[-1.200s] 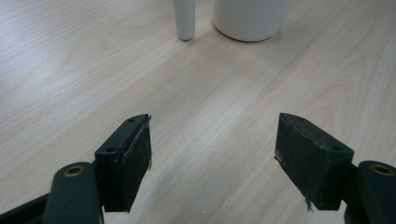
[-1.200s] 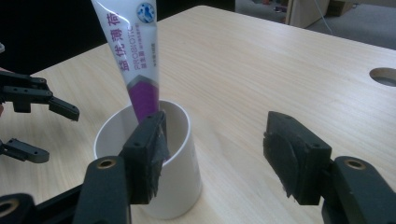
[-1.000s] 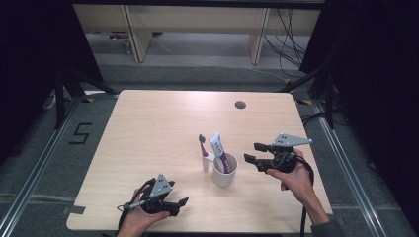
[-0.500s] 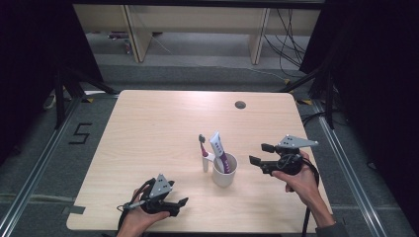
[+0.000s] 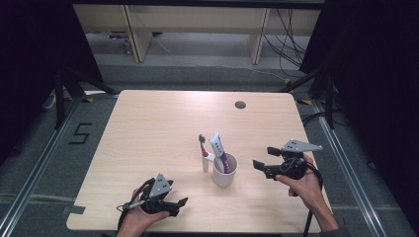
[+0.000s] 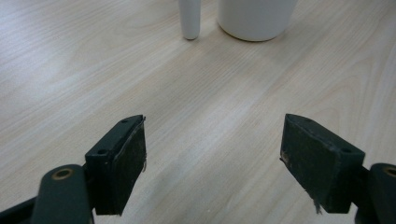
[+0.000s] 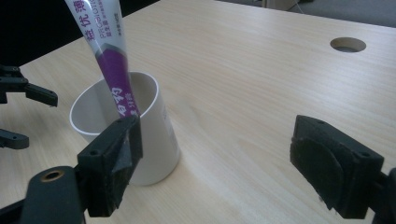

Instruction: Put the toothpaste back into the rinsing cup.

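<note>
The right gripper (image 5: 265, 159), jaws apart and empty, has drawn back toward 3 o'clock from the white cup (image 5: 225, 170) holding toothpaste (image 5: 218, 148); the left gripper (image 5: 179, 206) rests apart at 7 o'clock.

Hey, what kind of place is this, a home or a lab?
Probably a lab recording station: a bare light wooden table with a cable hole, dark curtains around it, loose cables on the floor.
</note>
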Demonstrator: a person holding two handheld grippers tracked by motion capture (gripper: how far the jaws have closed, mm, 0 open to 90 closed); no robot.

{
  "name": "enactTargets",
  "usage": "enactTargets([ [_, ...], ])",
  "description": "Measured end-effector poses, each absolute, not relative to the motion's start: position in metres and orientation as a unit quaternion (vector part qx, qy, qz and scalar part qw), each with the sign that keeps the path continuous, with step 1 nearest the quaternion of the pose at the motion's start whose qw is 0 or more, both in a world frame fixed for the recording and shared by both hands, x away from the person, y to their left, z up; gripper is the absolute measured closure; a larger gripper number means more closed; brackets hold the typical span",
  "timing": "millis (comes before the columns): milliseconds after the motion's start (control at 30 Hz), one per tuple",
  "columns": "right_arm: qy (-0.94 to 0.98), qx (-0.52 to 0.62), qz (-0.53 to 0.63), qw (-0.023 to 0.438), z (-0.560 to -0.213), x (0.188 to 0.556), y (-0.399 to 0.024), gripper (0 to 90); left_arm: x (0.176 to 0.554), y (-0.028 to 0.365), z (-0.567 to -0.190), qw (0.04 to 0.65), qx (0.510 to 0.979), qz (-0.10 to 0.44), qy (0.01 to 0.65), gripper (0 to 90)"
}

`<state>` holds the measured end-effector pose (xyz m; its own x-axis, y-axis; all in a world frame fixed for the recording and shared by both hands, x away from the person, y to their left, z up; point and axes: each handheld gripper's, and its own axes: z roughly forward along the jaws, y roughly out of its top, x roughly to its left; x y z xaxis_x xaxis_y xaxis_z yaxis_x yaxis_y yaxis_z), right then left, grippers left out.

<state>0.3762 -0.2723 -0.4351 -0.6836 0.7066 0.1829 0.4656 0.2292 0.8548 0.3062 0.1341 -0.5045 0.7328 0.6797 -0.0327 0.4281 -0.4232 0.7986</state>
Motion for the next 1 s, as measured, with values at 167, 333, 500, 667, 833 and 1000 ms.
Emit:
enactTargets([
  [167,0.774,0.378,0.492,0.131,-0.436,0.373,-0.277,16.8,0.306,0.135,-0.504,0.415,0.833,0.153,0.332,22.1],
  [333,0.771,0.393,0.485,0.122,-0.439,0.366,-0.279,16.4,0.306,0.135,-0.504,0.417,0.831,0.153,0.336,22.1],
  [500,0.774,0.398,0.477,0.125,-0.442,0.362,-0.283,15.7,0.307,0.135,-0.504,0.411,0.834,0.156,0.334,22.1],
  [667,0.775,0.391,0.479,0.132,-0.446,0.358,-0.287,15.7,0.306,0.135,-0.504,0.420,0.829,0.153,0.335,21.8],
  [833,0.780,0.389,0.471,0.134,-0.452,0.353,-0.291,15.8,0.308,0.136,-0.504,0.417,0.831,0.153,0.336,20.7],
  [1000,0.783,0.391,0.465,0.132,-0.457,0.349,-0.294,15.7,0.308,0.136,-0.505,0.419,0.827,0.156,0.341,19.3],
])
